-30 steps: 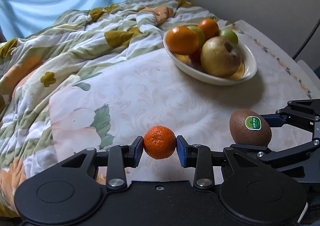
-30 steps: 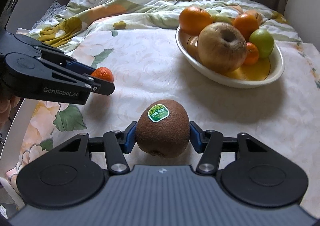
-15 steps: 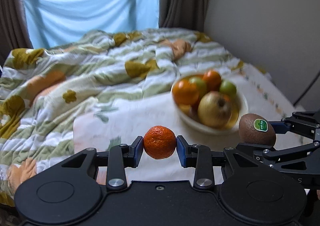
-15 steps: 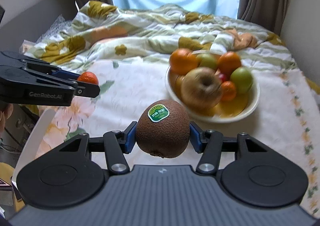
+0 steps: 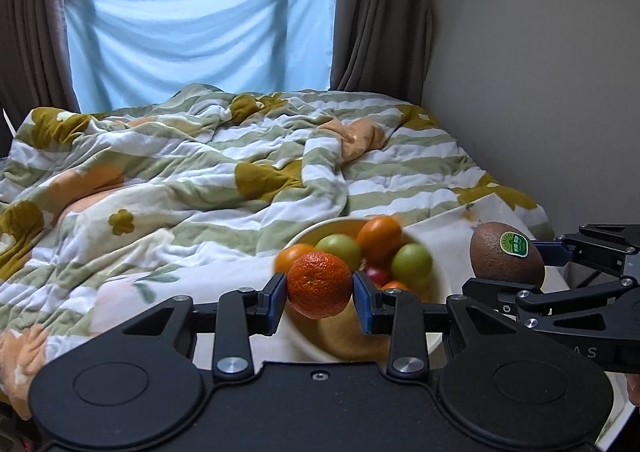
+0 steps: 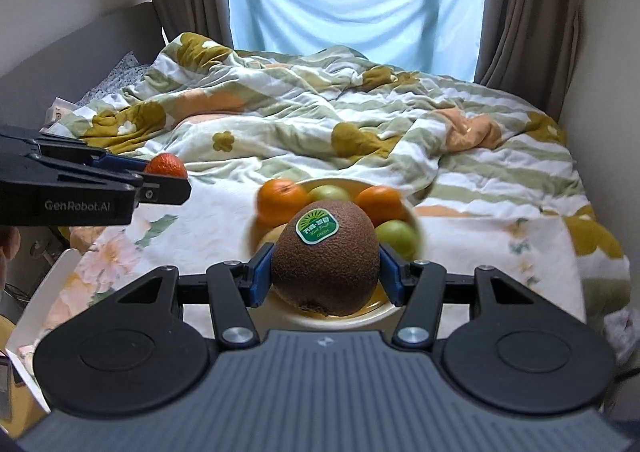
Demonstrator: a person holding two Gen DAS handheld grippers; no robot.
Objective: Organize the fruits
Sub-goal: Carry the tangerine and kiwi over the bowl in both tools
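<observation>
Rumpled quilt [image 5: 208, 172] fills my view behind the bowl [image 5: 434, 284]. My left gripper [image 5: 320, 292] pinches a small, soft tangerine [image 5: 319, 284] at its middle; my right gripper [image 6: 326, 272] clamps the heavier, fuzzy kiwi [image 6: 326, 264]. Both hang near the blurred bowl, whose contents the held fruit partly hides.

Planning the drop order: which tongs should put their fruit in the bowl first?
Probably right. Its tongs hold the kiwi directly before the bowl; the left tongs with the mandarin sit off beside it.
</observation>
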